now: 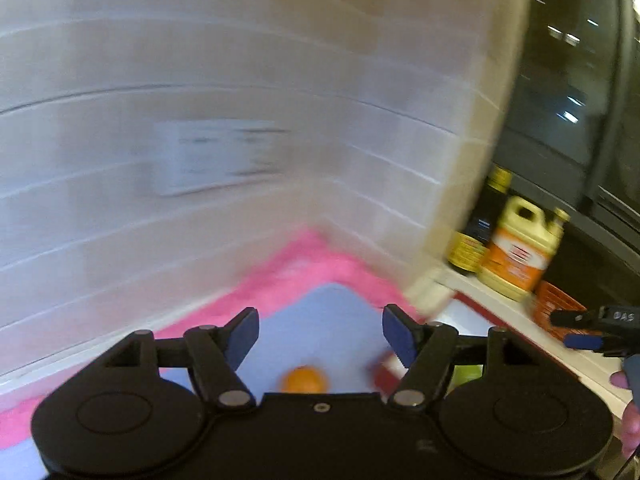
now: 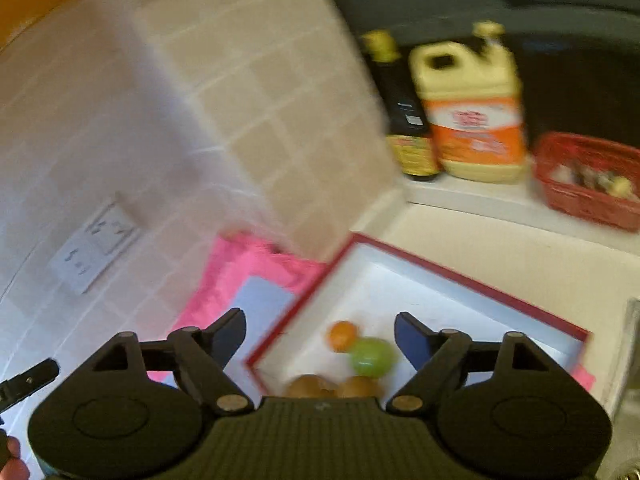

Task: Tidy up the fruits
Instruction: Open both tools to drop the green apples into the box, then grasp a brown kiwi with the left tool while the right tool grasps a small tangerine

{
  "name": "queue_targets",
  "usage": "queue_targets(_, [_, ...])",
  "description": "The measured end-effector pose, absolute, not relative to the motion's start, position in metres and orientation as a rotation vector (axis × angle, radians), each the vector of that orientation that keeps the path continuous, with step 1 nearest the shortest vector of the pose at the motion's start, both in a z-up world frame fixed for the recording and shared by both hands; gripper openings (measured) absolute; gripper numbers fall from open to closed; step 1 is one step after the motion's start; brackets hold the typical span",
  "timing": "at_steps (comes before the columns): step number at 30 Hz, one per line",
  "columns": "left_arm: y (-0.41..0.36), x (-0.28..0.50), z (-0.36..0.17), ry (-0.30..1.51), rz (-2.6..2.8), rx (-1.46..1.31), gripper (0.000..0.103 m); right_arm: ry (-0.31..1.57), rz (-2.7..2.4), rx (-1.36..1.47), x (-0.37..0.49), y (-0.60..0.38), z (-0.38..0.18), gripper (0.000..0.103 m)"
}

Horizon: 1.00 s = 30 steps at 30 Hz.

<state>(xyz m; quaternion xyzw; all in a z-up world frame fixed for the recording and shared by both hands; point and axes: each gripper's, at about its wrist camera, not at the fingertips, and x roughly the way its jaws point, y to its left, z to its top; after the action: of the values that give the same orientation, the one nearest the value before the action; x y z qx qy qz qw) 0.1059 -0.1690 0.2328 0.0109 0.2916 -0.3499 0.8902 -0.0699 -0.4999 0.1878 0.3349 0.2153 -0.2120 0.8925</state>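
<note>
Both views are smeared by motion blur. A red-rimmed white box (image 2: pixel 460 280) is partly hidden; a green fruit (image 2: pixel 371 356), an orange (image 2: pixel 342 335) and two brown fruits lie inside. Left gripper (image 1: pixel 319 336) and right gripper (image 2: pixel 320 338) jaws are spread, empty.

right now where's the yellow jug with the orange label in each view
Left wrist view: yellow jug at the right edge, mid-height, beside the dark bottle.
Right wrist view: yellow jug upper right, left of the red basket.
Shared landmark: the dark bottle standing just left of the jug in both views.
</note>
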Motion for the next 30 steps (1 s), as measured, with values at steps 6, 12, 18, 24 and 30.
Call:
queue_targets(6, [-0.064, 0.1, 0.217, 0.647, -0.483, -0.011, 0.081, 0.501, -0.302, 0.621, -0.019, -0.446, 0.191, 0.085])
queue_targets(12, [-0.012, 0.079, 0.188, 0.726, -0.393, 0.006, 0.081, 0.587, -0.206, 0.53, 0.019, -0.391, 0.184, 0.086])
queue_targets(18, [-0.001, 0.066, 0.139, 0.812, -0.3, 0.064, 0.081, 0.609, -0.171, 0.455, 0.046, -0.358, 0.17, 0.087])
queue_targets(24, [0.011, 0.076, 0.089, 0.955, -0.259, 0.077, 0.081, 0.725, -0.203, 0.4, 0.074, -0.34, 0.117, 0.082])
queue_targets(30, [0.014, 0.087, 0.066, 1.015, -0.223, 0.044, 0.081, 0.763, -0.231, 0.374, 0.099, -0.331, 0.072, 0.074])
